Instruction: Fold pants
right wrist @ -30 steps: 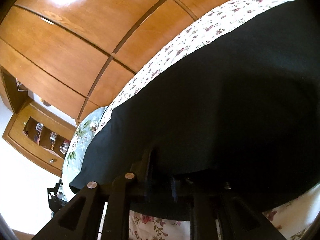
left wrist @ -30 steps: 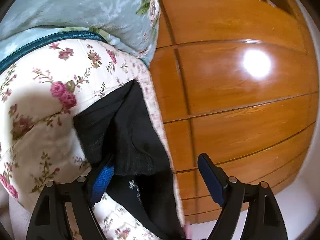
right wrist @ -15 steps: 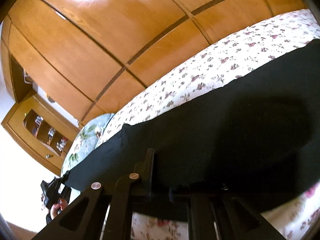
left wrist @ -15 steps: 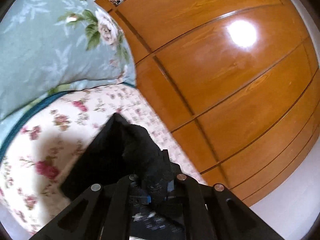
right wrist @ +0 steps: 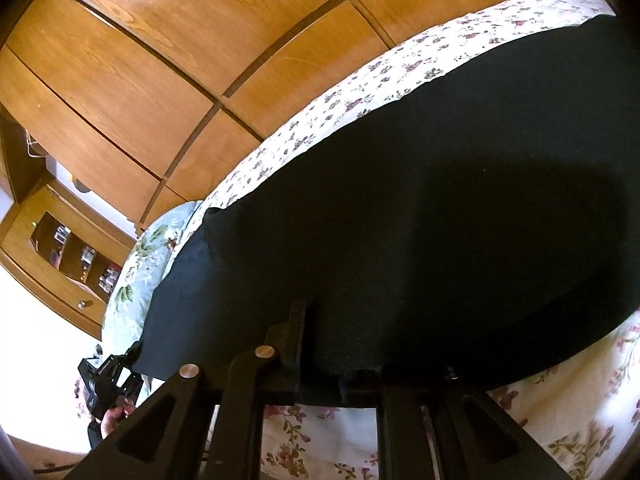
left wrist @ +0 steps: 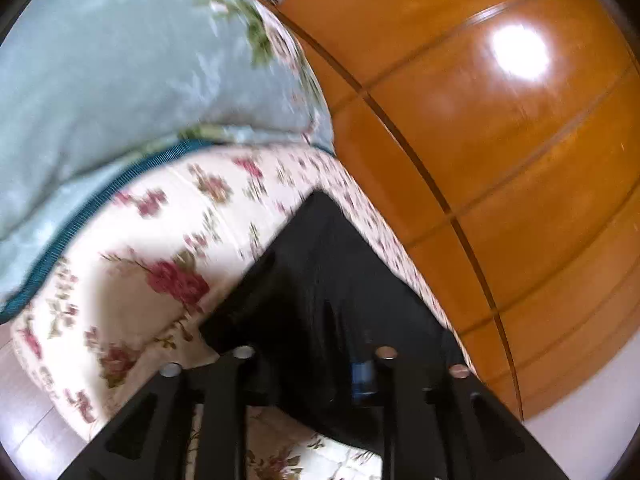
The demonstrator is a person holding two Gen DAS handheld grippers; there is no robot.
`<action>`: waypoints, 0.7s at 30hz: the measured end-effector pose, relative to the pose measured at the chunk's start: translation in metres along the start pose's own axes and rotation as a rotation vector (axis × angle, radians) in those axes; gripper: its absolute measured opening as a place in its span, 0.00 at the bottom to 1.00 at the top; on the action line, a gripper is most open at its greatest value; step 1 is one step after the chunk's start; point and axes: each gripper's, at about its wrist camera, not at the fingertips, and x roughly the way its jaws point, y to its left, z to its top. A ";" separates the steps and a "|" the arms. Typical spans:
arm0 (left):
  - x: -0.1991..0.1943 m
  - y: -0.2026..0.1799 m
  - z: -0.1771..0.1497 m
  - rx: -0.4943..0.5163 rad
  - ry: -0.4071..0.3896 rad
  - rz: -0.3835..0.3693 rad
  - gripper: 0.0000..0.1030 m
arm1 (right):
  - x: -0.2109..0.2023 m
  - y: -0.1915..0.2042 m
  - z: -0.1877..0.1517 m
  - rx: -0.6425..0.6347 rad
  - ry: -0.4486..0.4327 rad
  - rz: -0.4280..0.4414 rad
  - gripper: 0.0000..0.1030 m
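Note:
Black pants [right wrist: 420,200] lie spread over the floral bed sheet [right wrist: 360,100]. In the left wrist view one corner of the pants [left wrist: 320,264] rises off the sheet [left wrist: 160,240] into my left gripper [left wrist: 312,360]. Its jaws are opening, with the cloth still bunched between the fingers beside a blue pad [left wrist: 362,376]. My right gripper [right wrist: 340,384] holds the near edge of the pants; its jaws are opening a little, cloth still between them. Far left in the right wrist view, a hand holds the left gripper [right wrist: 134,354] at the pants' end.
A pale blue floral pillow [left wrist: 120,80] lies at the head of the bed, also the pillow [right wrist: 140,256] in the right view. Glossy wooden wardrobe doors [left wrist: 500,160] run along the far side of the bed. A wooden shelf unit [right wrist: 60,240] stands beyond the pillow.
My left gripper went from wide open around the pants corner to closed on it, rolled, and lifted the corner slightly. The right gripper kept its hold and shifted a little sideways.

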 end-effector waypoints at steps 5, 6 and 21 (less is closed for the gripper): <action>-0.045 -0.018 0.015 -0.001 -0.208 0.045 0.32 | -0.018 -0.007 0.010 0.029 -0.076 0.004 0.40; -0.052 -0.022 0.017 0.004 -0.246 0.049 0.33 | -0.022 -0.011 0.013 0.037 -0.096 -0.003 0.43; 0.093 -0.133 -0.040 0.386 0.216 -0.109 0.36 | -0.126 -0.149 0.066 0.426 -0.523 -0.077 0.41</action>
